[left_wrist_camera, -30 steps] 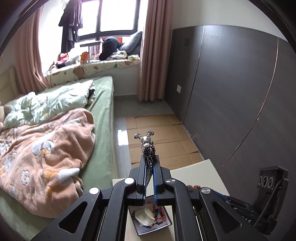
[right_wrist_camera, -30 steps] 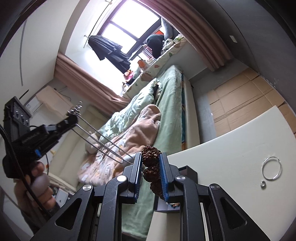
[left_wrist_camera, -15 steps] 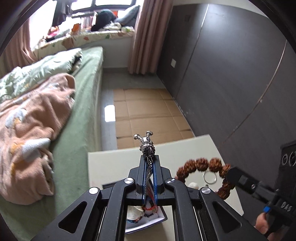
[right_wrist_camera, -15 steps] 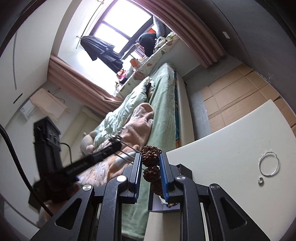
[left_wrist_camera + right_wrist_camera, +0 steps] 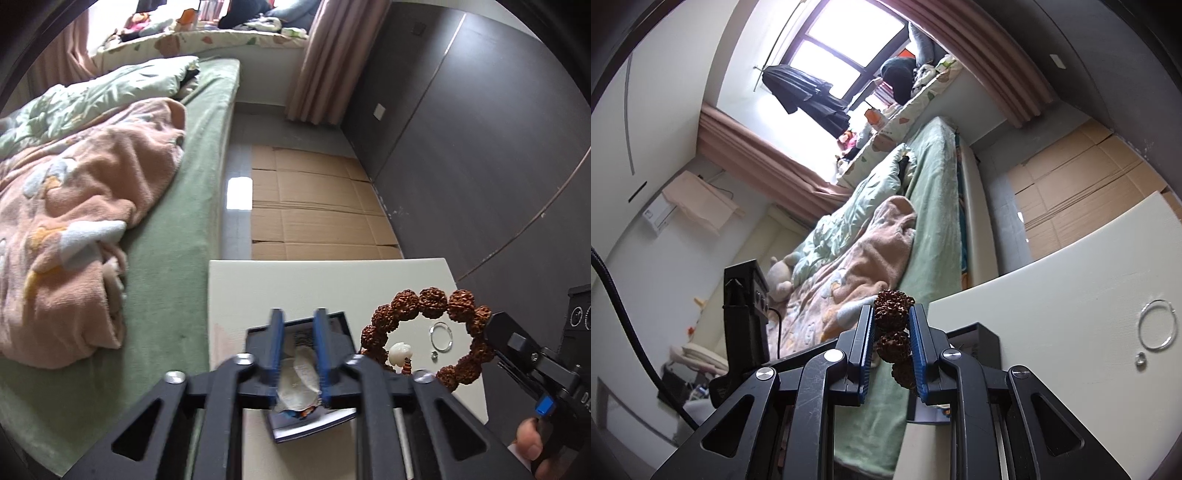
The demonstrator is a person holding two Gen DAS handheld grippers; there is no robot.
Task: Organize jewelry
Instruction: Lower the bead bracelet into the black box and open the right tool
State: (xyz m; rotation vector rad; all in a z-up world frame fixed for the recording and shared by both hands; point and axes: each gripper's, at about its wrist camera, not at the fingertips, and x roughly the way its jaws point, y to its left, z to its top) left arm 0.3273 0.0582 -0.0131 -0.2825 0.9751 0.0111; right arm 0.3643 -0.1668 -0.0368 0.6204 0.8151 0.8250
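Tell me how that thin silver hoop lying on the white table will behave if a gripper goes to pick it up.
The thin silver hoop lies flat on the white table, so fingers will probably struggle to get under it. Its smooth wire likely slips. It looks light and may skate away if nudged.

The bead bracelet (image 5: 424, 325) is showing rough, knobbly brown seed surfaces. The hoop ring (image 5: 441, 335) is looking like thin polished metal, lying on the smooth matt tabletop (image 5: 295, 284). At lower centre, the gripper pads (image 5: 277, 347) are appearing as blue rubbery plastic.

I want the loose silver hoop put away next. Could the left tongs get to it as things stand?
Probably not directly: the left tongs are open above the dark box, but the bead bracelet hangs before the silver hoop.
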